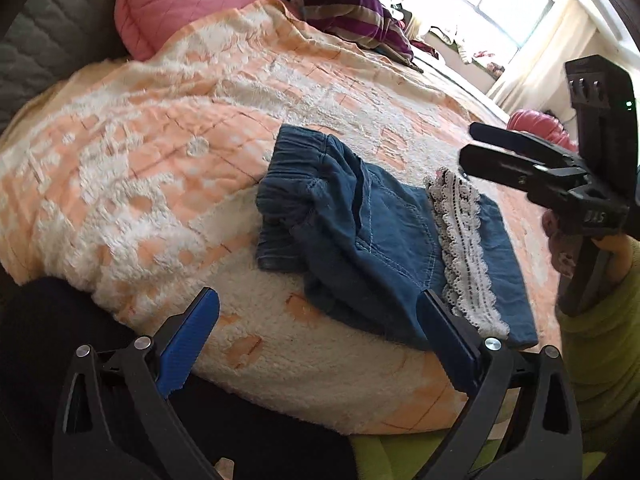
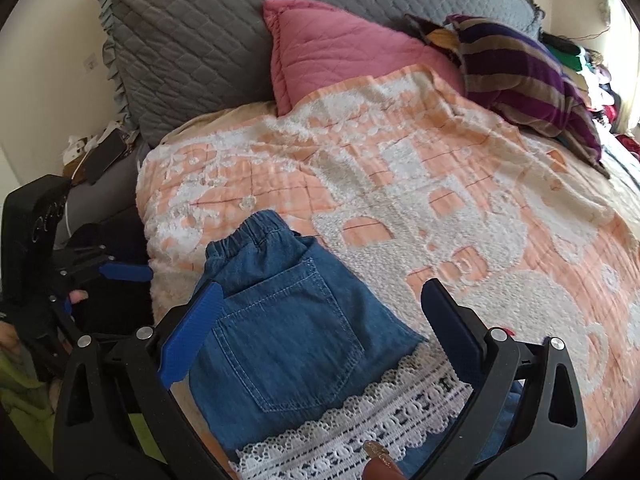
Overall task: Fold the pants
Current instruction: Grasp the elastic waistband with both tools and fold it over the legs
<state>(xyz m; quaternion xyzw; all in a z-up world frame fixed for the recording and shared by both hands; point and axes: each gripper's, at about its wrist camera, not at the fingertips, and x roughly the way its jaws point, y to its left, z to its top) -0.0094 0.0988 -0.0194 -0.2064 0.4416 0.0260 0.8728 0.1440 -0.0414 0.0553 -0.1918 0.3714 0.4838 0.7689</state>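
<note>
Small blue denim pants [image 1: 360,220] with a white lace band [image 1: 464,248] lie folded on the orange and white bedspread [image 1: 160,160]. In the right wrist view the pants [image 2: 288,320] show a back pocket and the lace band [image 2: 360,432] near the bottom. My left gripper [image 1: 316,316] is open and empty, just short of the pants' near edge. My right gripper [image 2: 320,304] is open and empty, hovering over the pants. The right gripper also shows in the left wrist view [image 1: 470,142] at the right, above the lace end.
A pink pillow [image 2: 340,52], a grey quilted pillow [image 2: 192,40] and a striped purple cloth [image 2: 528,72] lie at the head of the bed. A bright window [image 1: 508,4] is at the far right. Dark items sit beside the bed [image 2: 104,160].
</note>
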